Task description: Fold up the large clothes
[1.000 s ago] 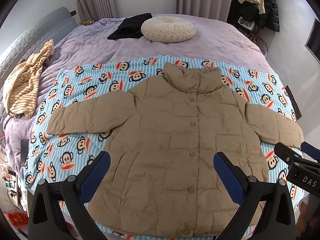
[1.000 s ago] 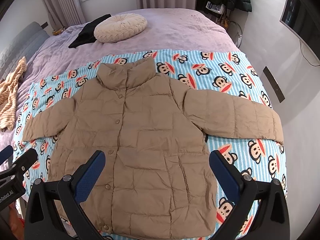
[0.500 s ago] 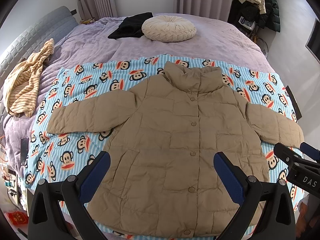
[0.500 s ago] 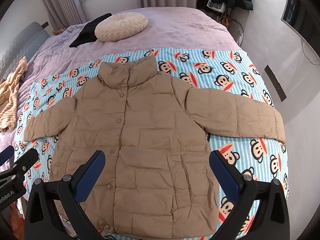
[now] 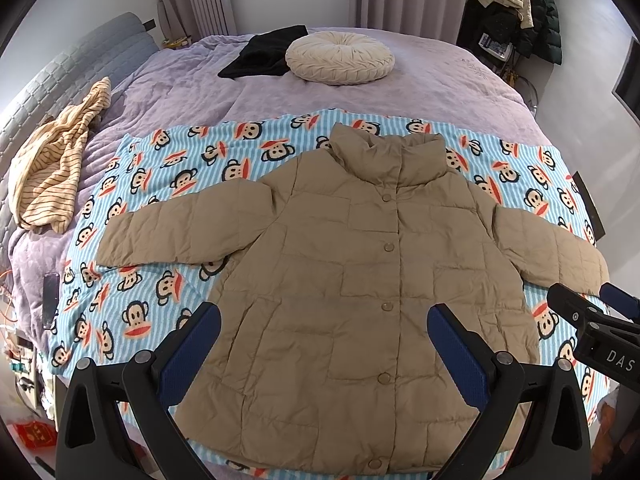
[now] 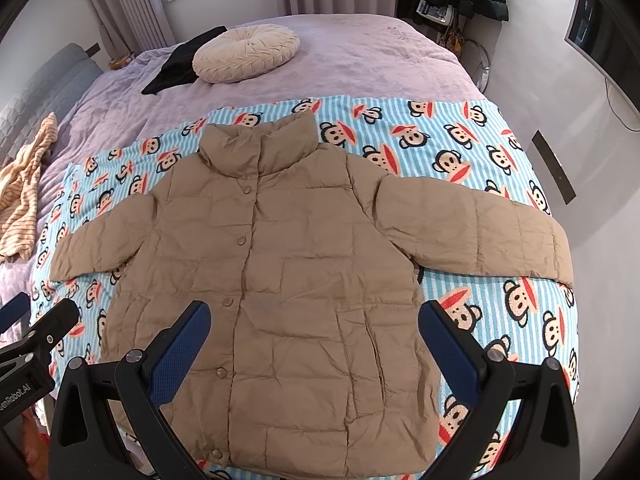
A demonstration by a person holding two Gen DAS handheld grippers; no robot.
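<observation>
A tan quilted puffer jacket (image 5: pixel 360 280) lies flat, buttoned, front up, sleeves spread out, on a blue striped monkey-print blanket (image 5: pixel 160 184) on the bed. It also shows in the right wrist view (image 6: pixel 288 280). My left gripper (image 5: pixel 324 344) is open and empty, held above the jacket's lower hem. My right gripper (image 6: pixel 316 340) is open and empty, also above the lower hem. The right gripper shows at the right edge of the left wrist view (image 5: pixel 592 320). The left gripper shows at the left edge of the right wrist view (image 6: pixel 36 332).
The bed has a lilac cover (image 5: pixel 420 92). On it lie a cream round cushion (image 5: pixel 340 60), a black garment (image 5: pixel 264 54) and a striped yellow garment (image 5: pixel 52 168). Coats hang on a rack (image 5: pixel 516 8) at the back right. A phone (image 5: pixel 51 300) lies at the bed's left edge.
Both views have shifted very slightly; the jacket lies as before and both grippers stay open.
</observation>
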